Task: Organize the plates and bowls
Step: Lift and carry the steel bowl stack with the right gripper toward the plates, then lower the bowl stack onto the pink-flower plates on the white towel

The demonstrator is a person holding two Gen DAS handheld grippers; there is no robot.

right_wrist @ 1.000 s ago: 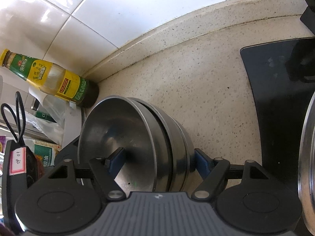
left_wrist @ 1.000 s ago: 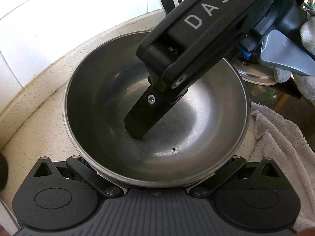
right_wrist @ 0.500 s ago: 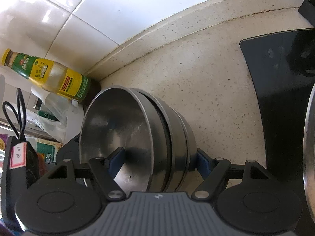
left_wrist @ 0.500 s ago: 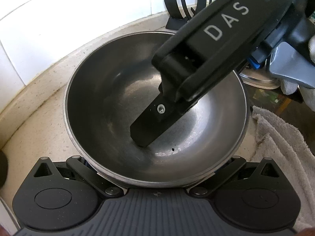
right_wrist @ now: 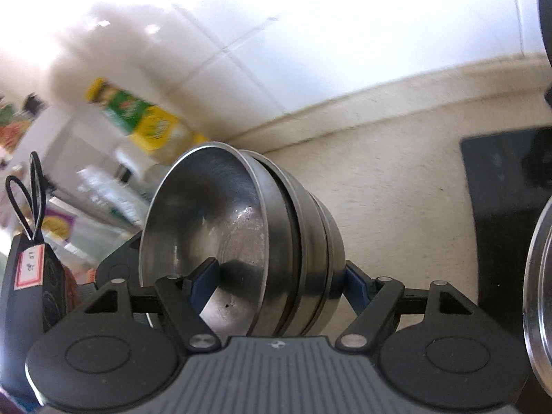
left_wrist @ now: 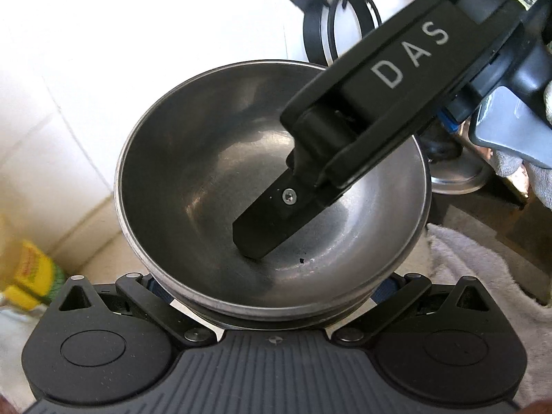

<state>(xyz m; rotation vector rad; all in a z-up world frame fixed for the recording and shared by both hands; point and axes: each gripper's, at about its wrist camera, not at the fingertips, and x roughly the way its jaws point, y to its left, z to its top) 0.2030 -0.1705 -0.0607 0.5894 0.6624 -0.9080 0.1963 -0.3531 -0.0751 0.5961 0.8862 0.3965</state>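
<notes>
A stack of nested steel bowls (left_wrist: 207,186) fills the left wrist view, and in the right wrist view it (right_wrist: 214,220) shows lifted above the counter. My right gripper (right_wrist: 279,281) is shut on the stack's wall, one finger (left_wrist: 265,220) inside the top bowl and the other outside. My left gripper (left_wrist: 272,289) spans the underside of the stack; its blue pads sit at the bowl's sides and its fingertips are hidden.
A yellow-green sauce bottle (right_wrist: 148,124) stands by the tiled wall. A black stovetop (right_wrist: 510,200) and a steel pot rim (right_wrist: 538,296) are at the right. A white towel (left_wrist: 483,276) lies to the right. A black ring stand (left_wrist: 338,24) is behind.
The bowl stack has been lifted off the counter and carried upward with both grippers; the views now show more wall and the bottle lower.
</notes>
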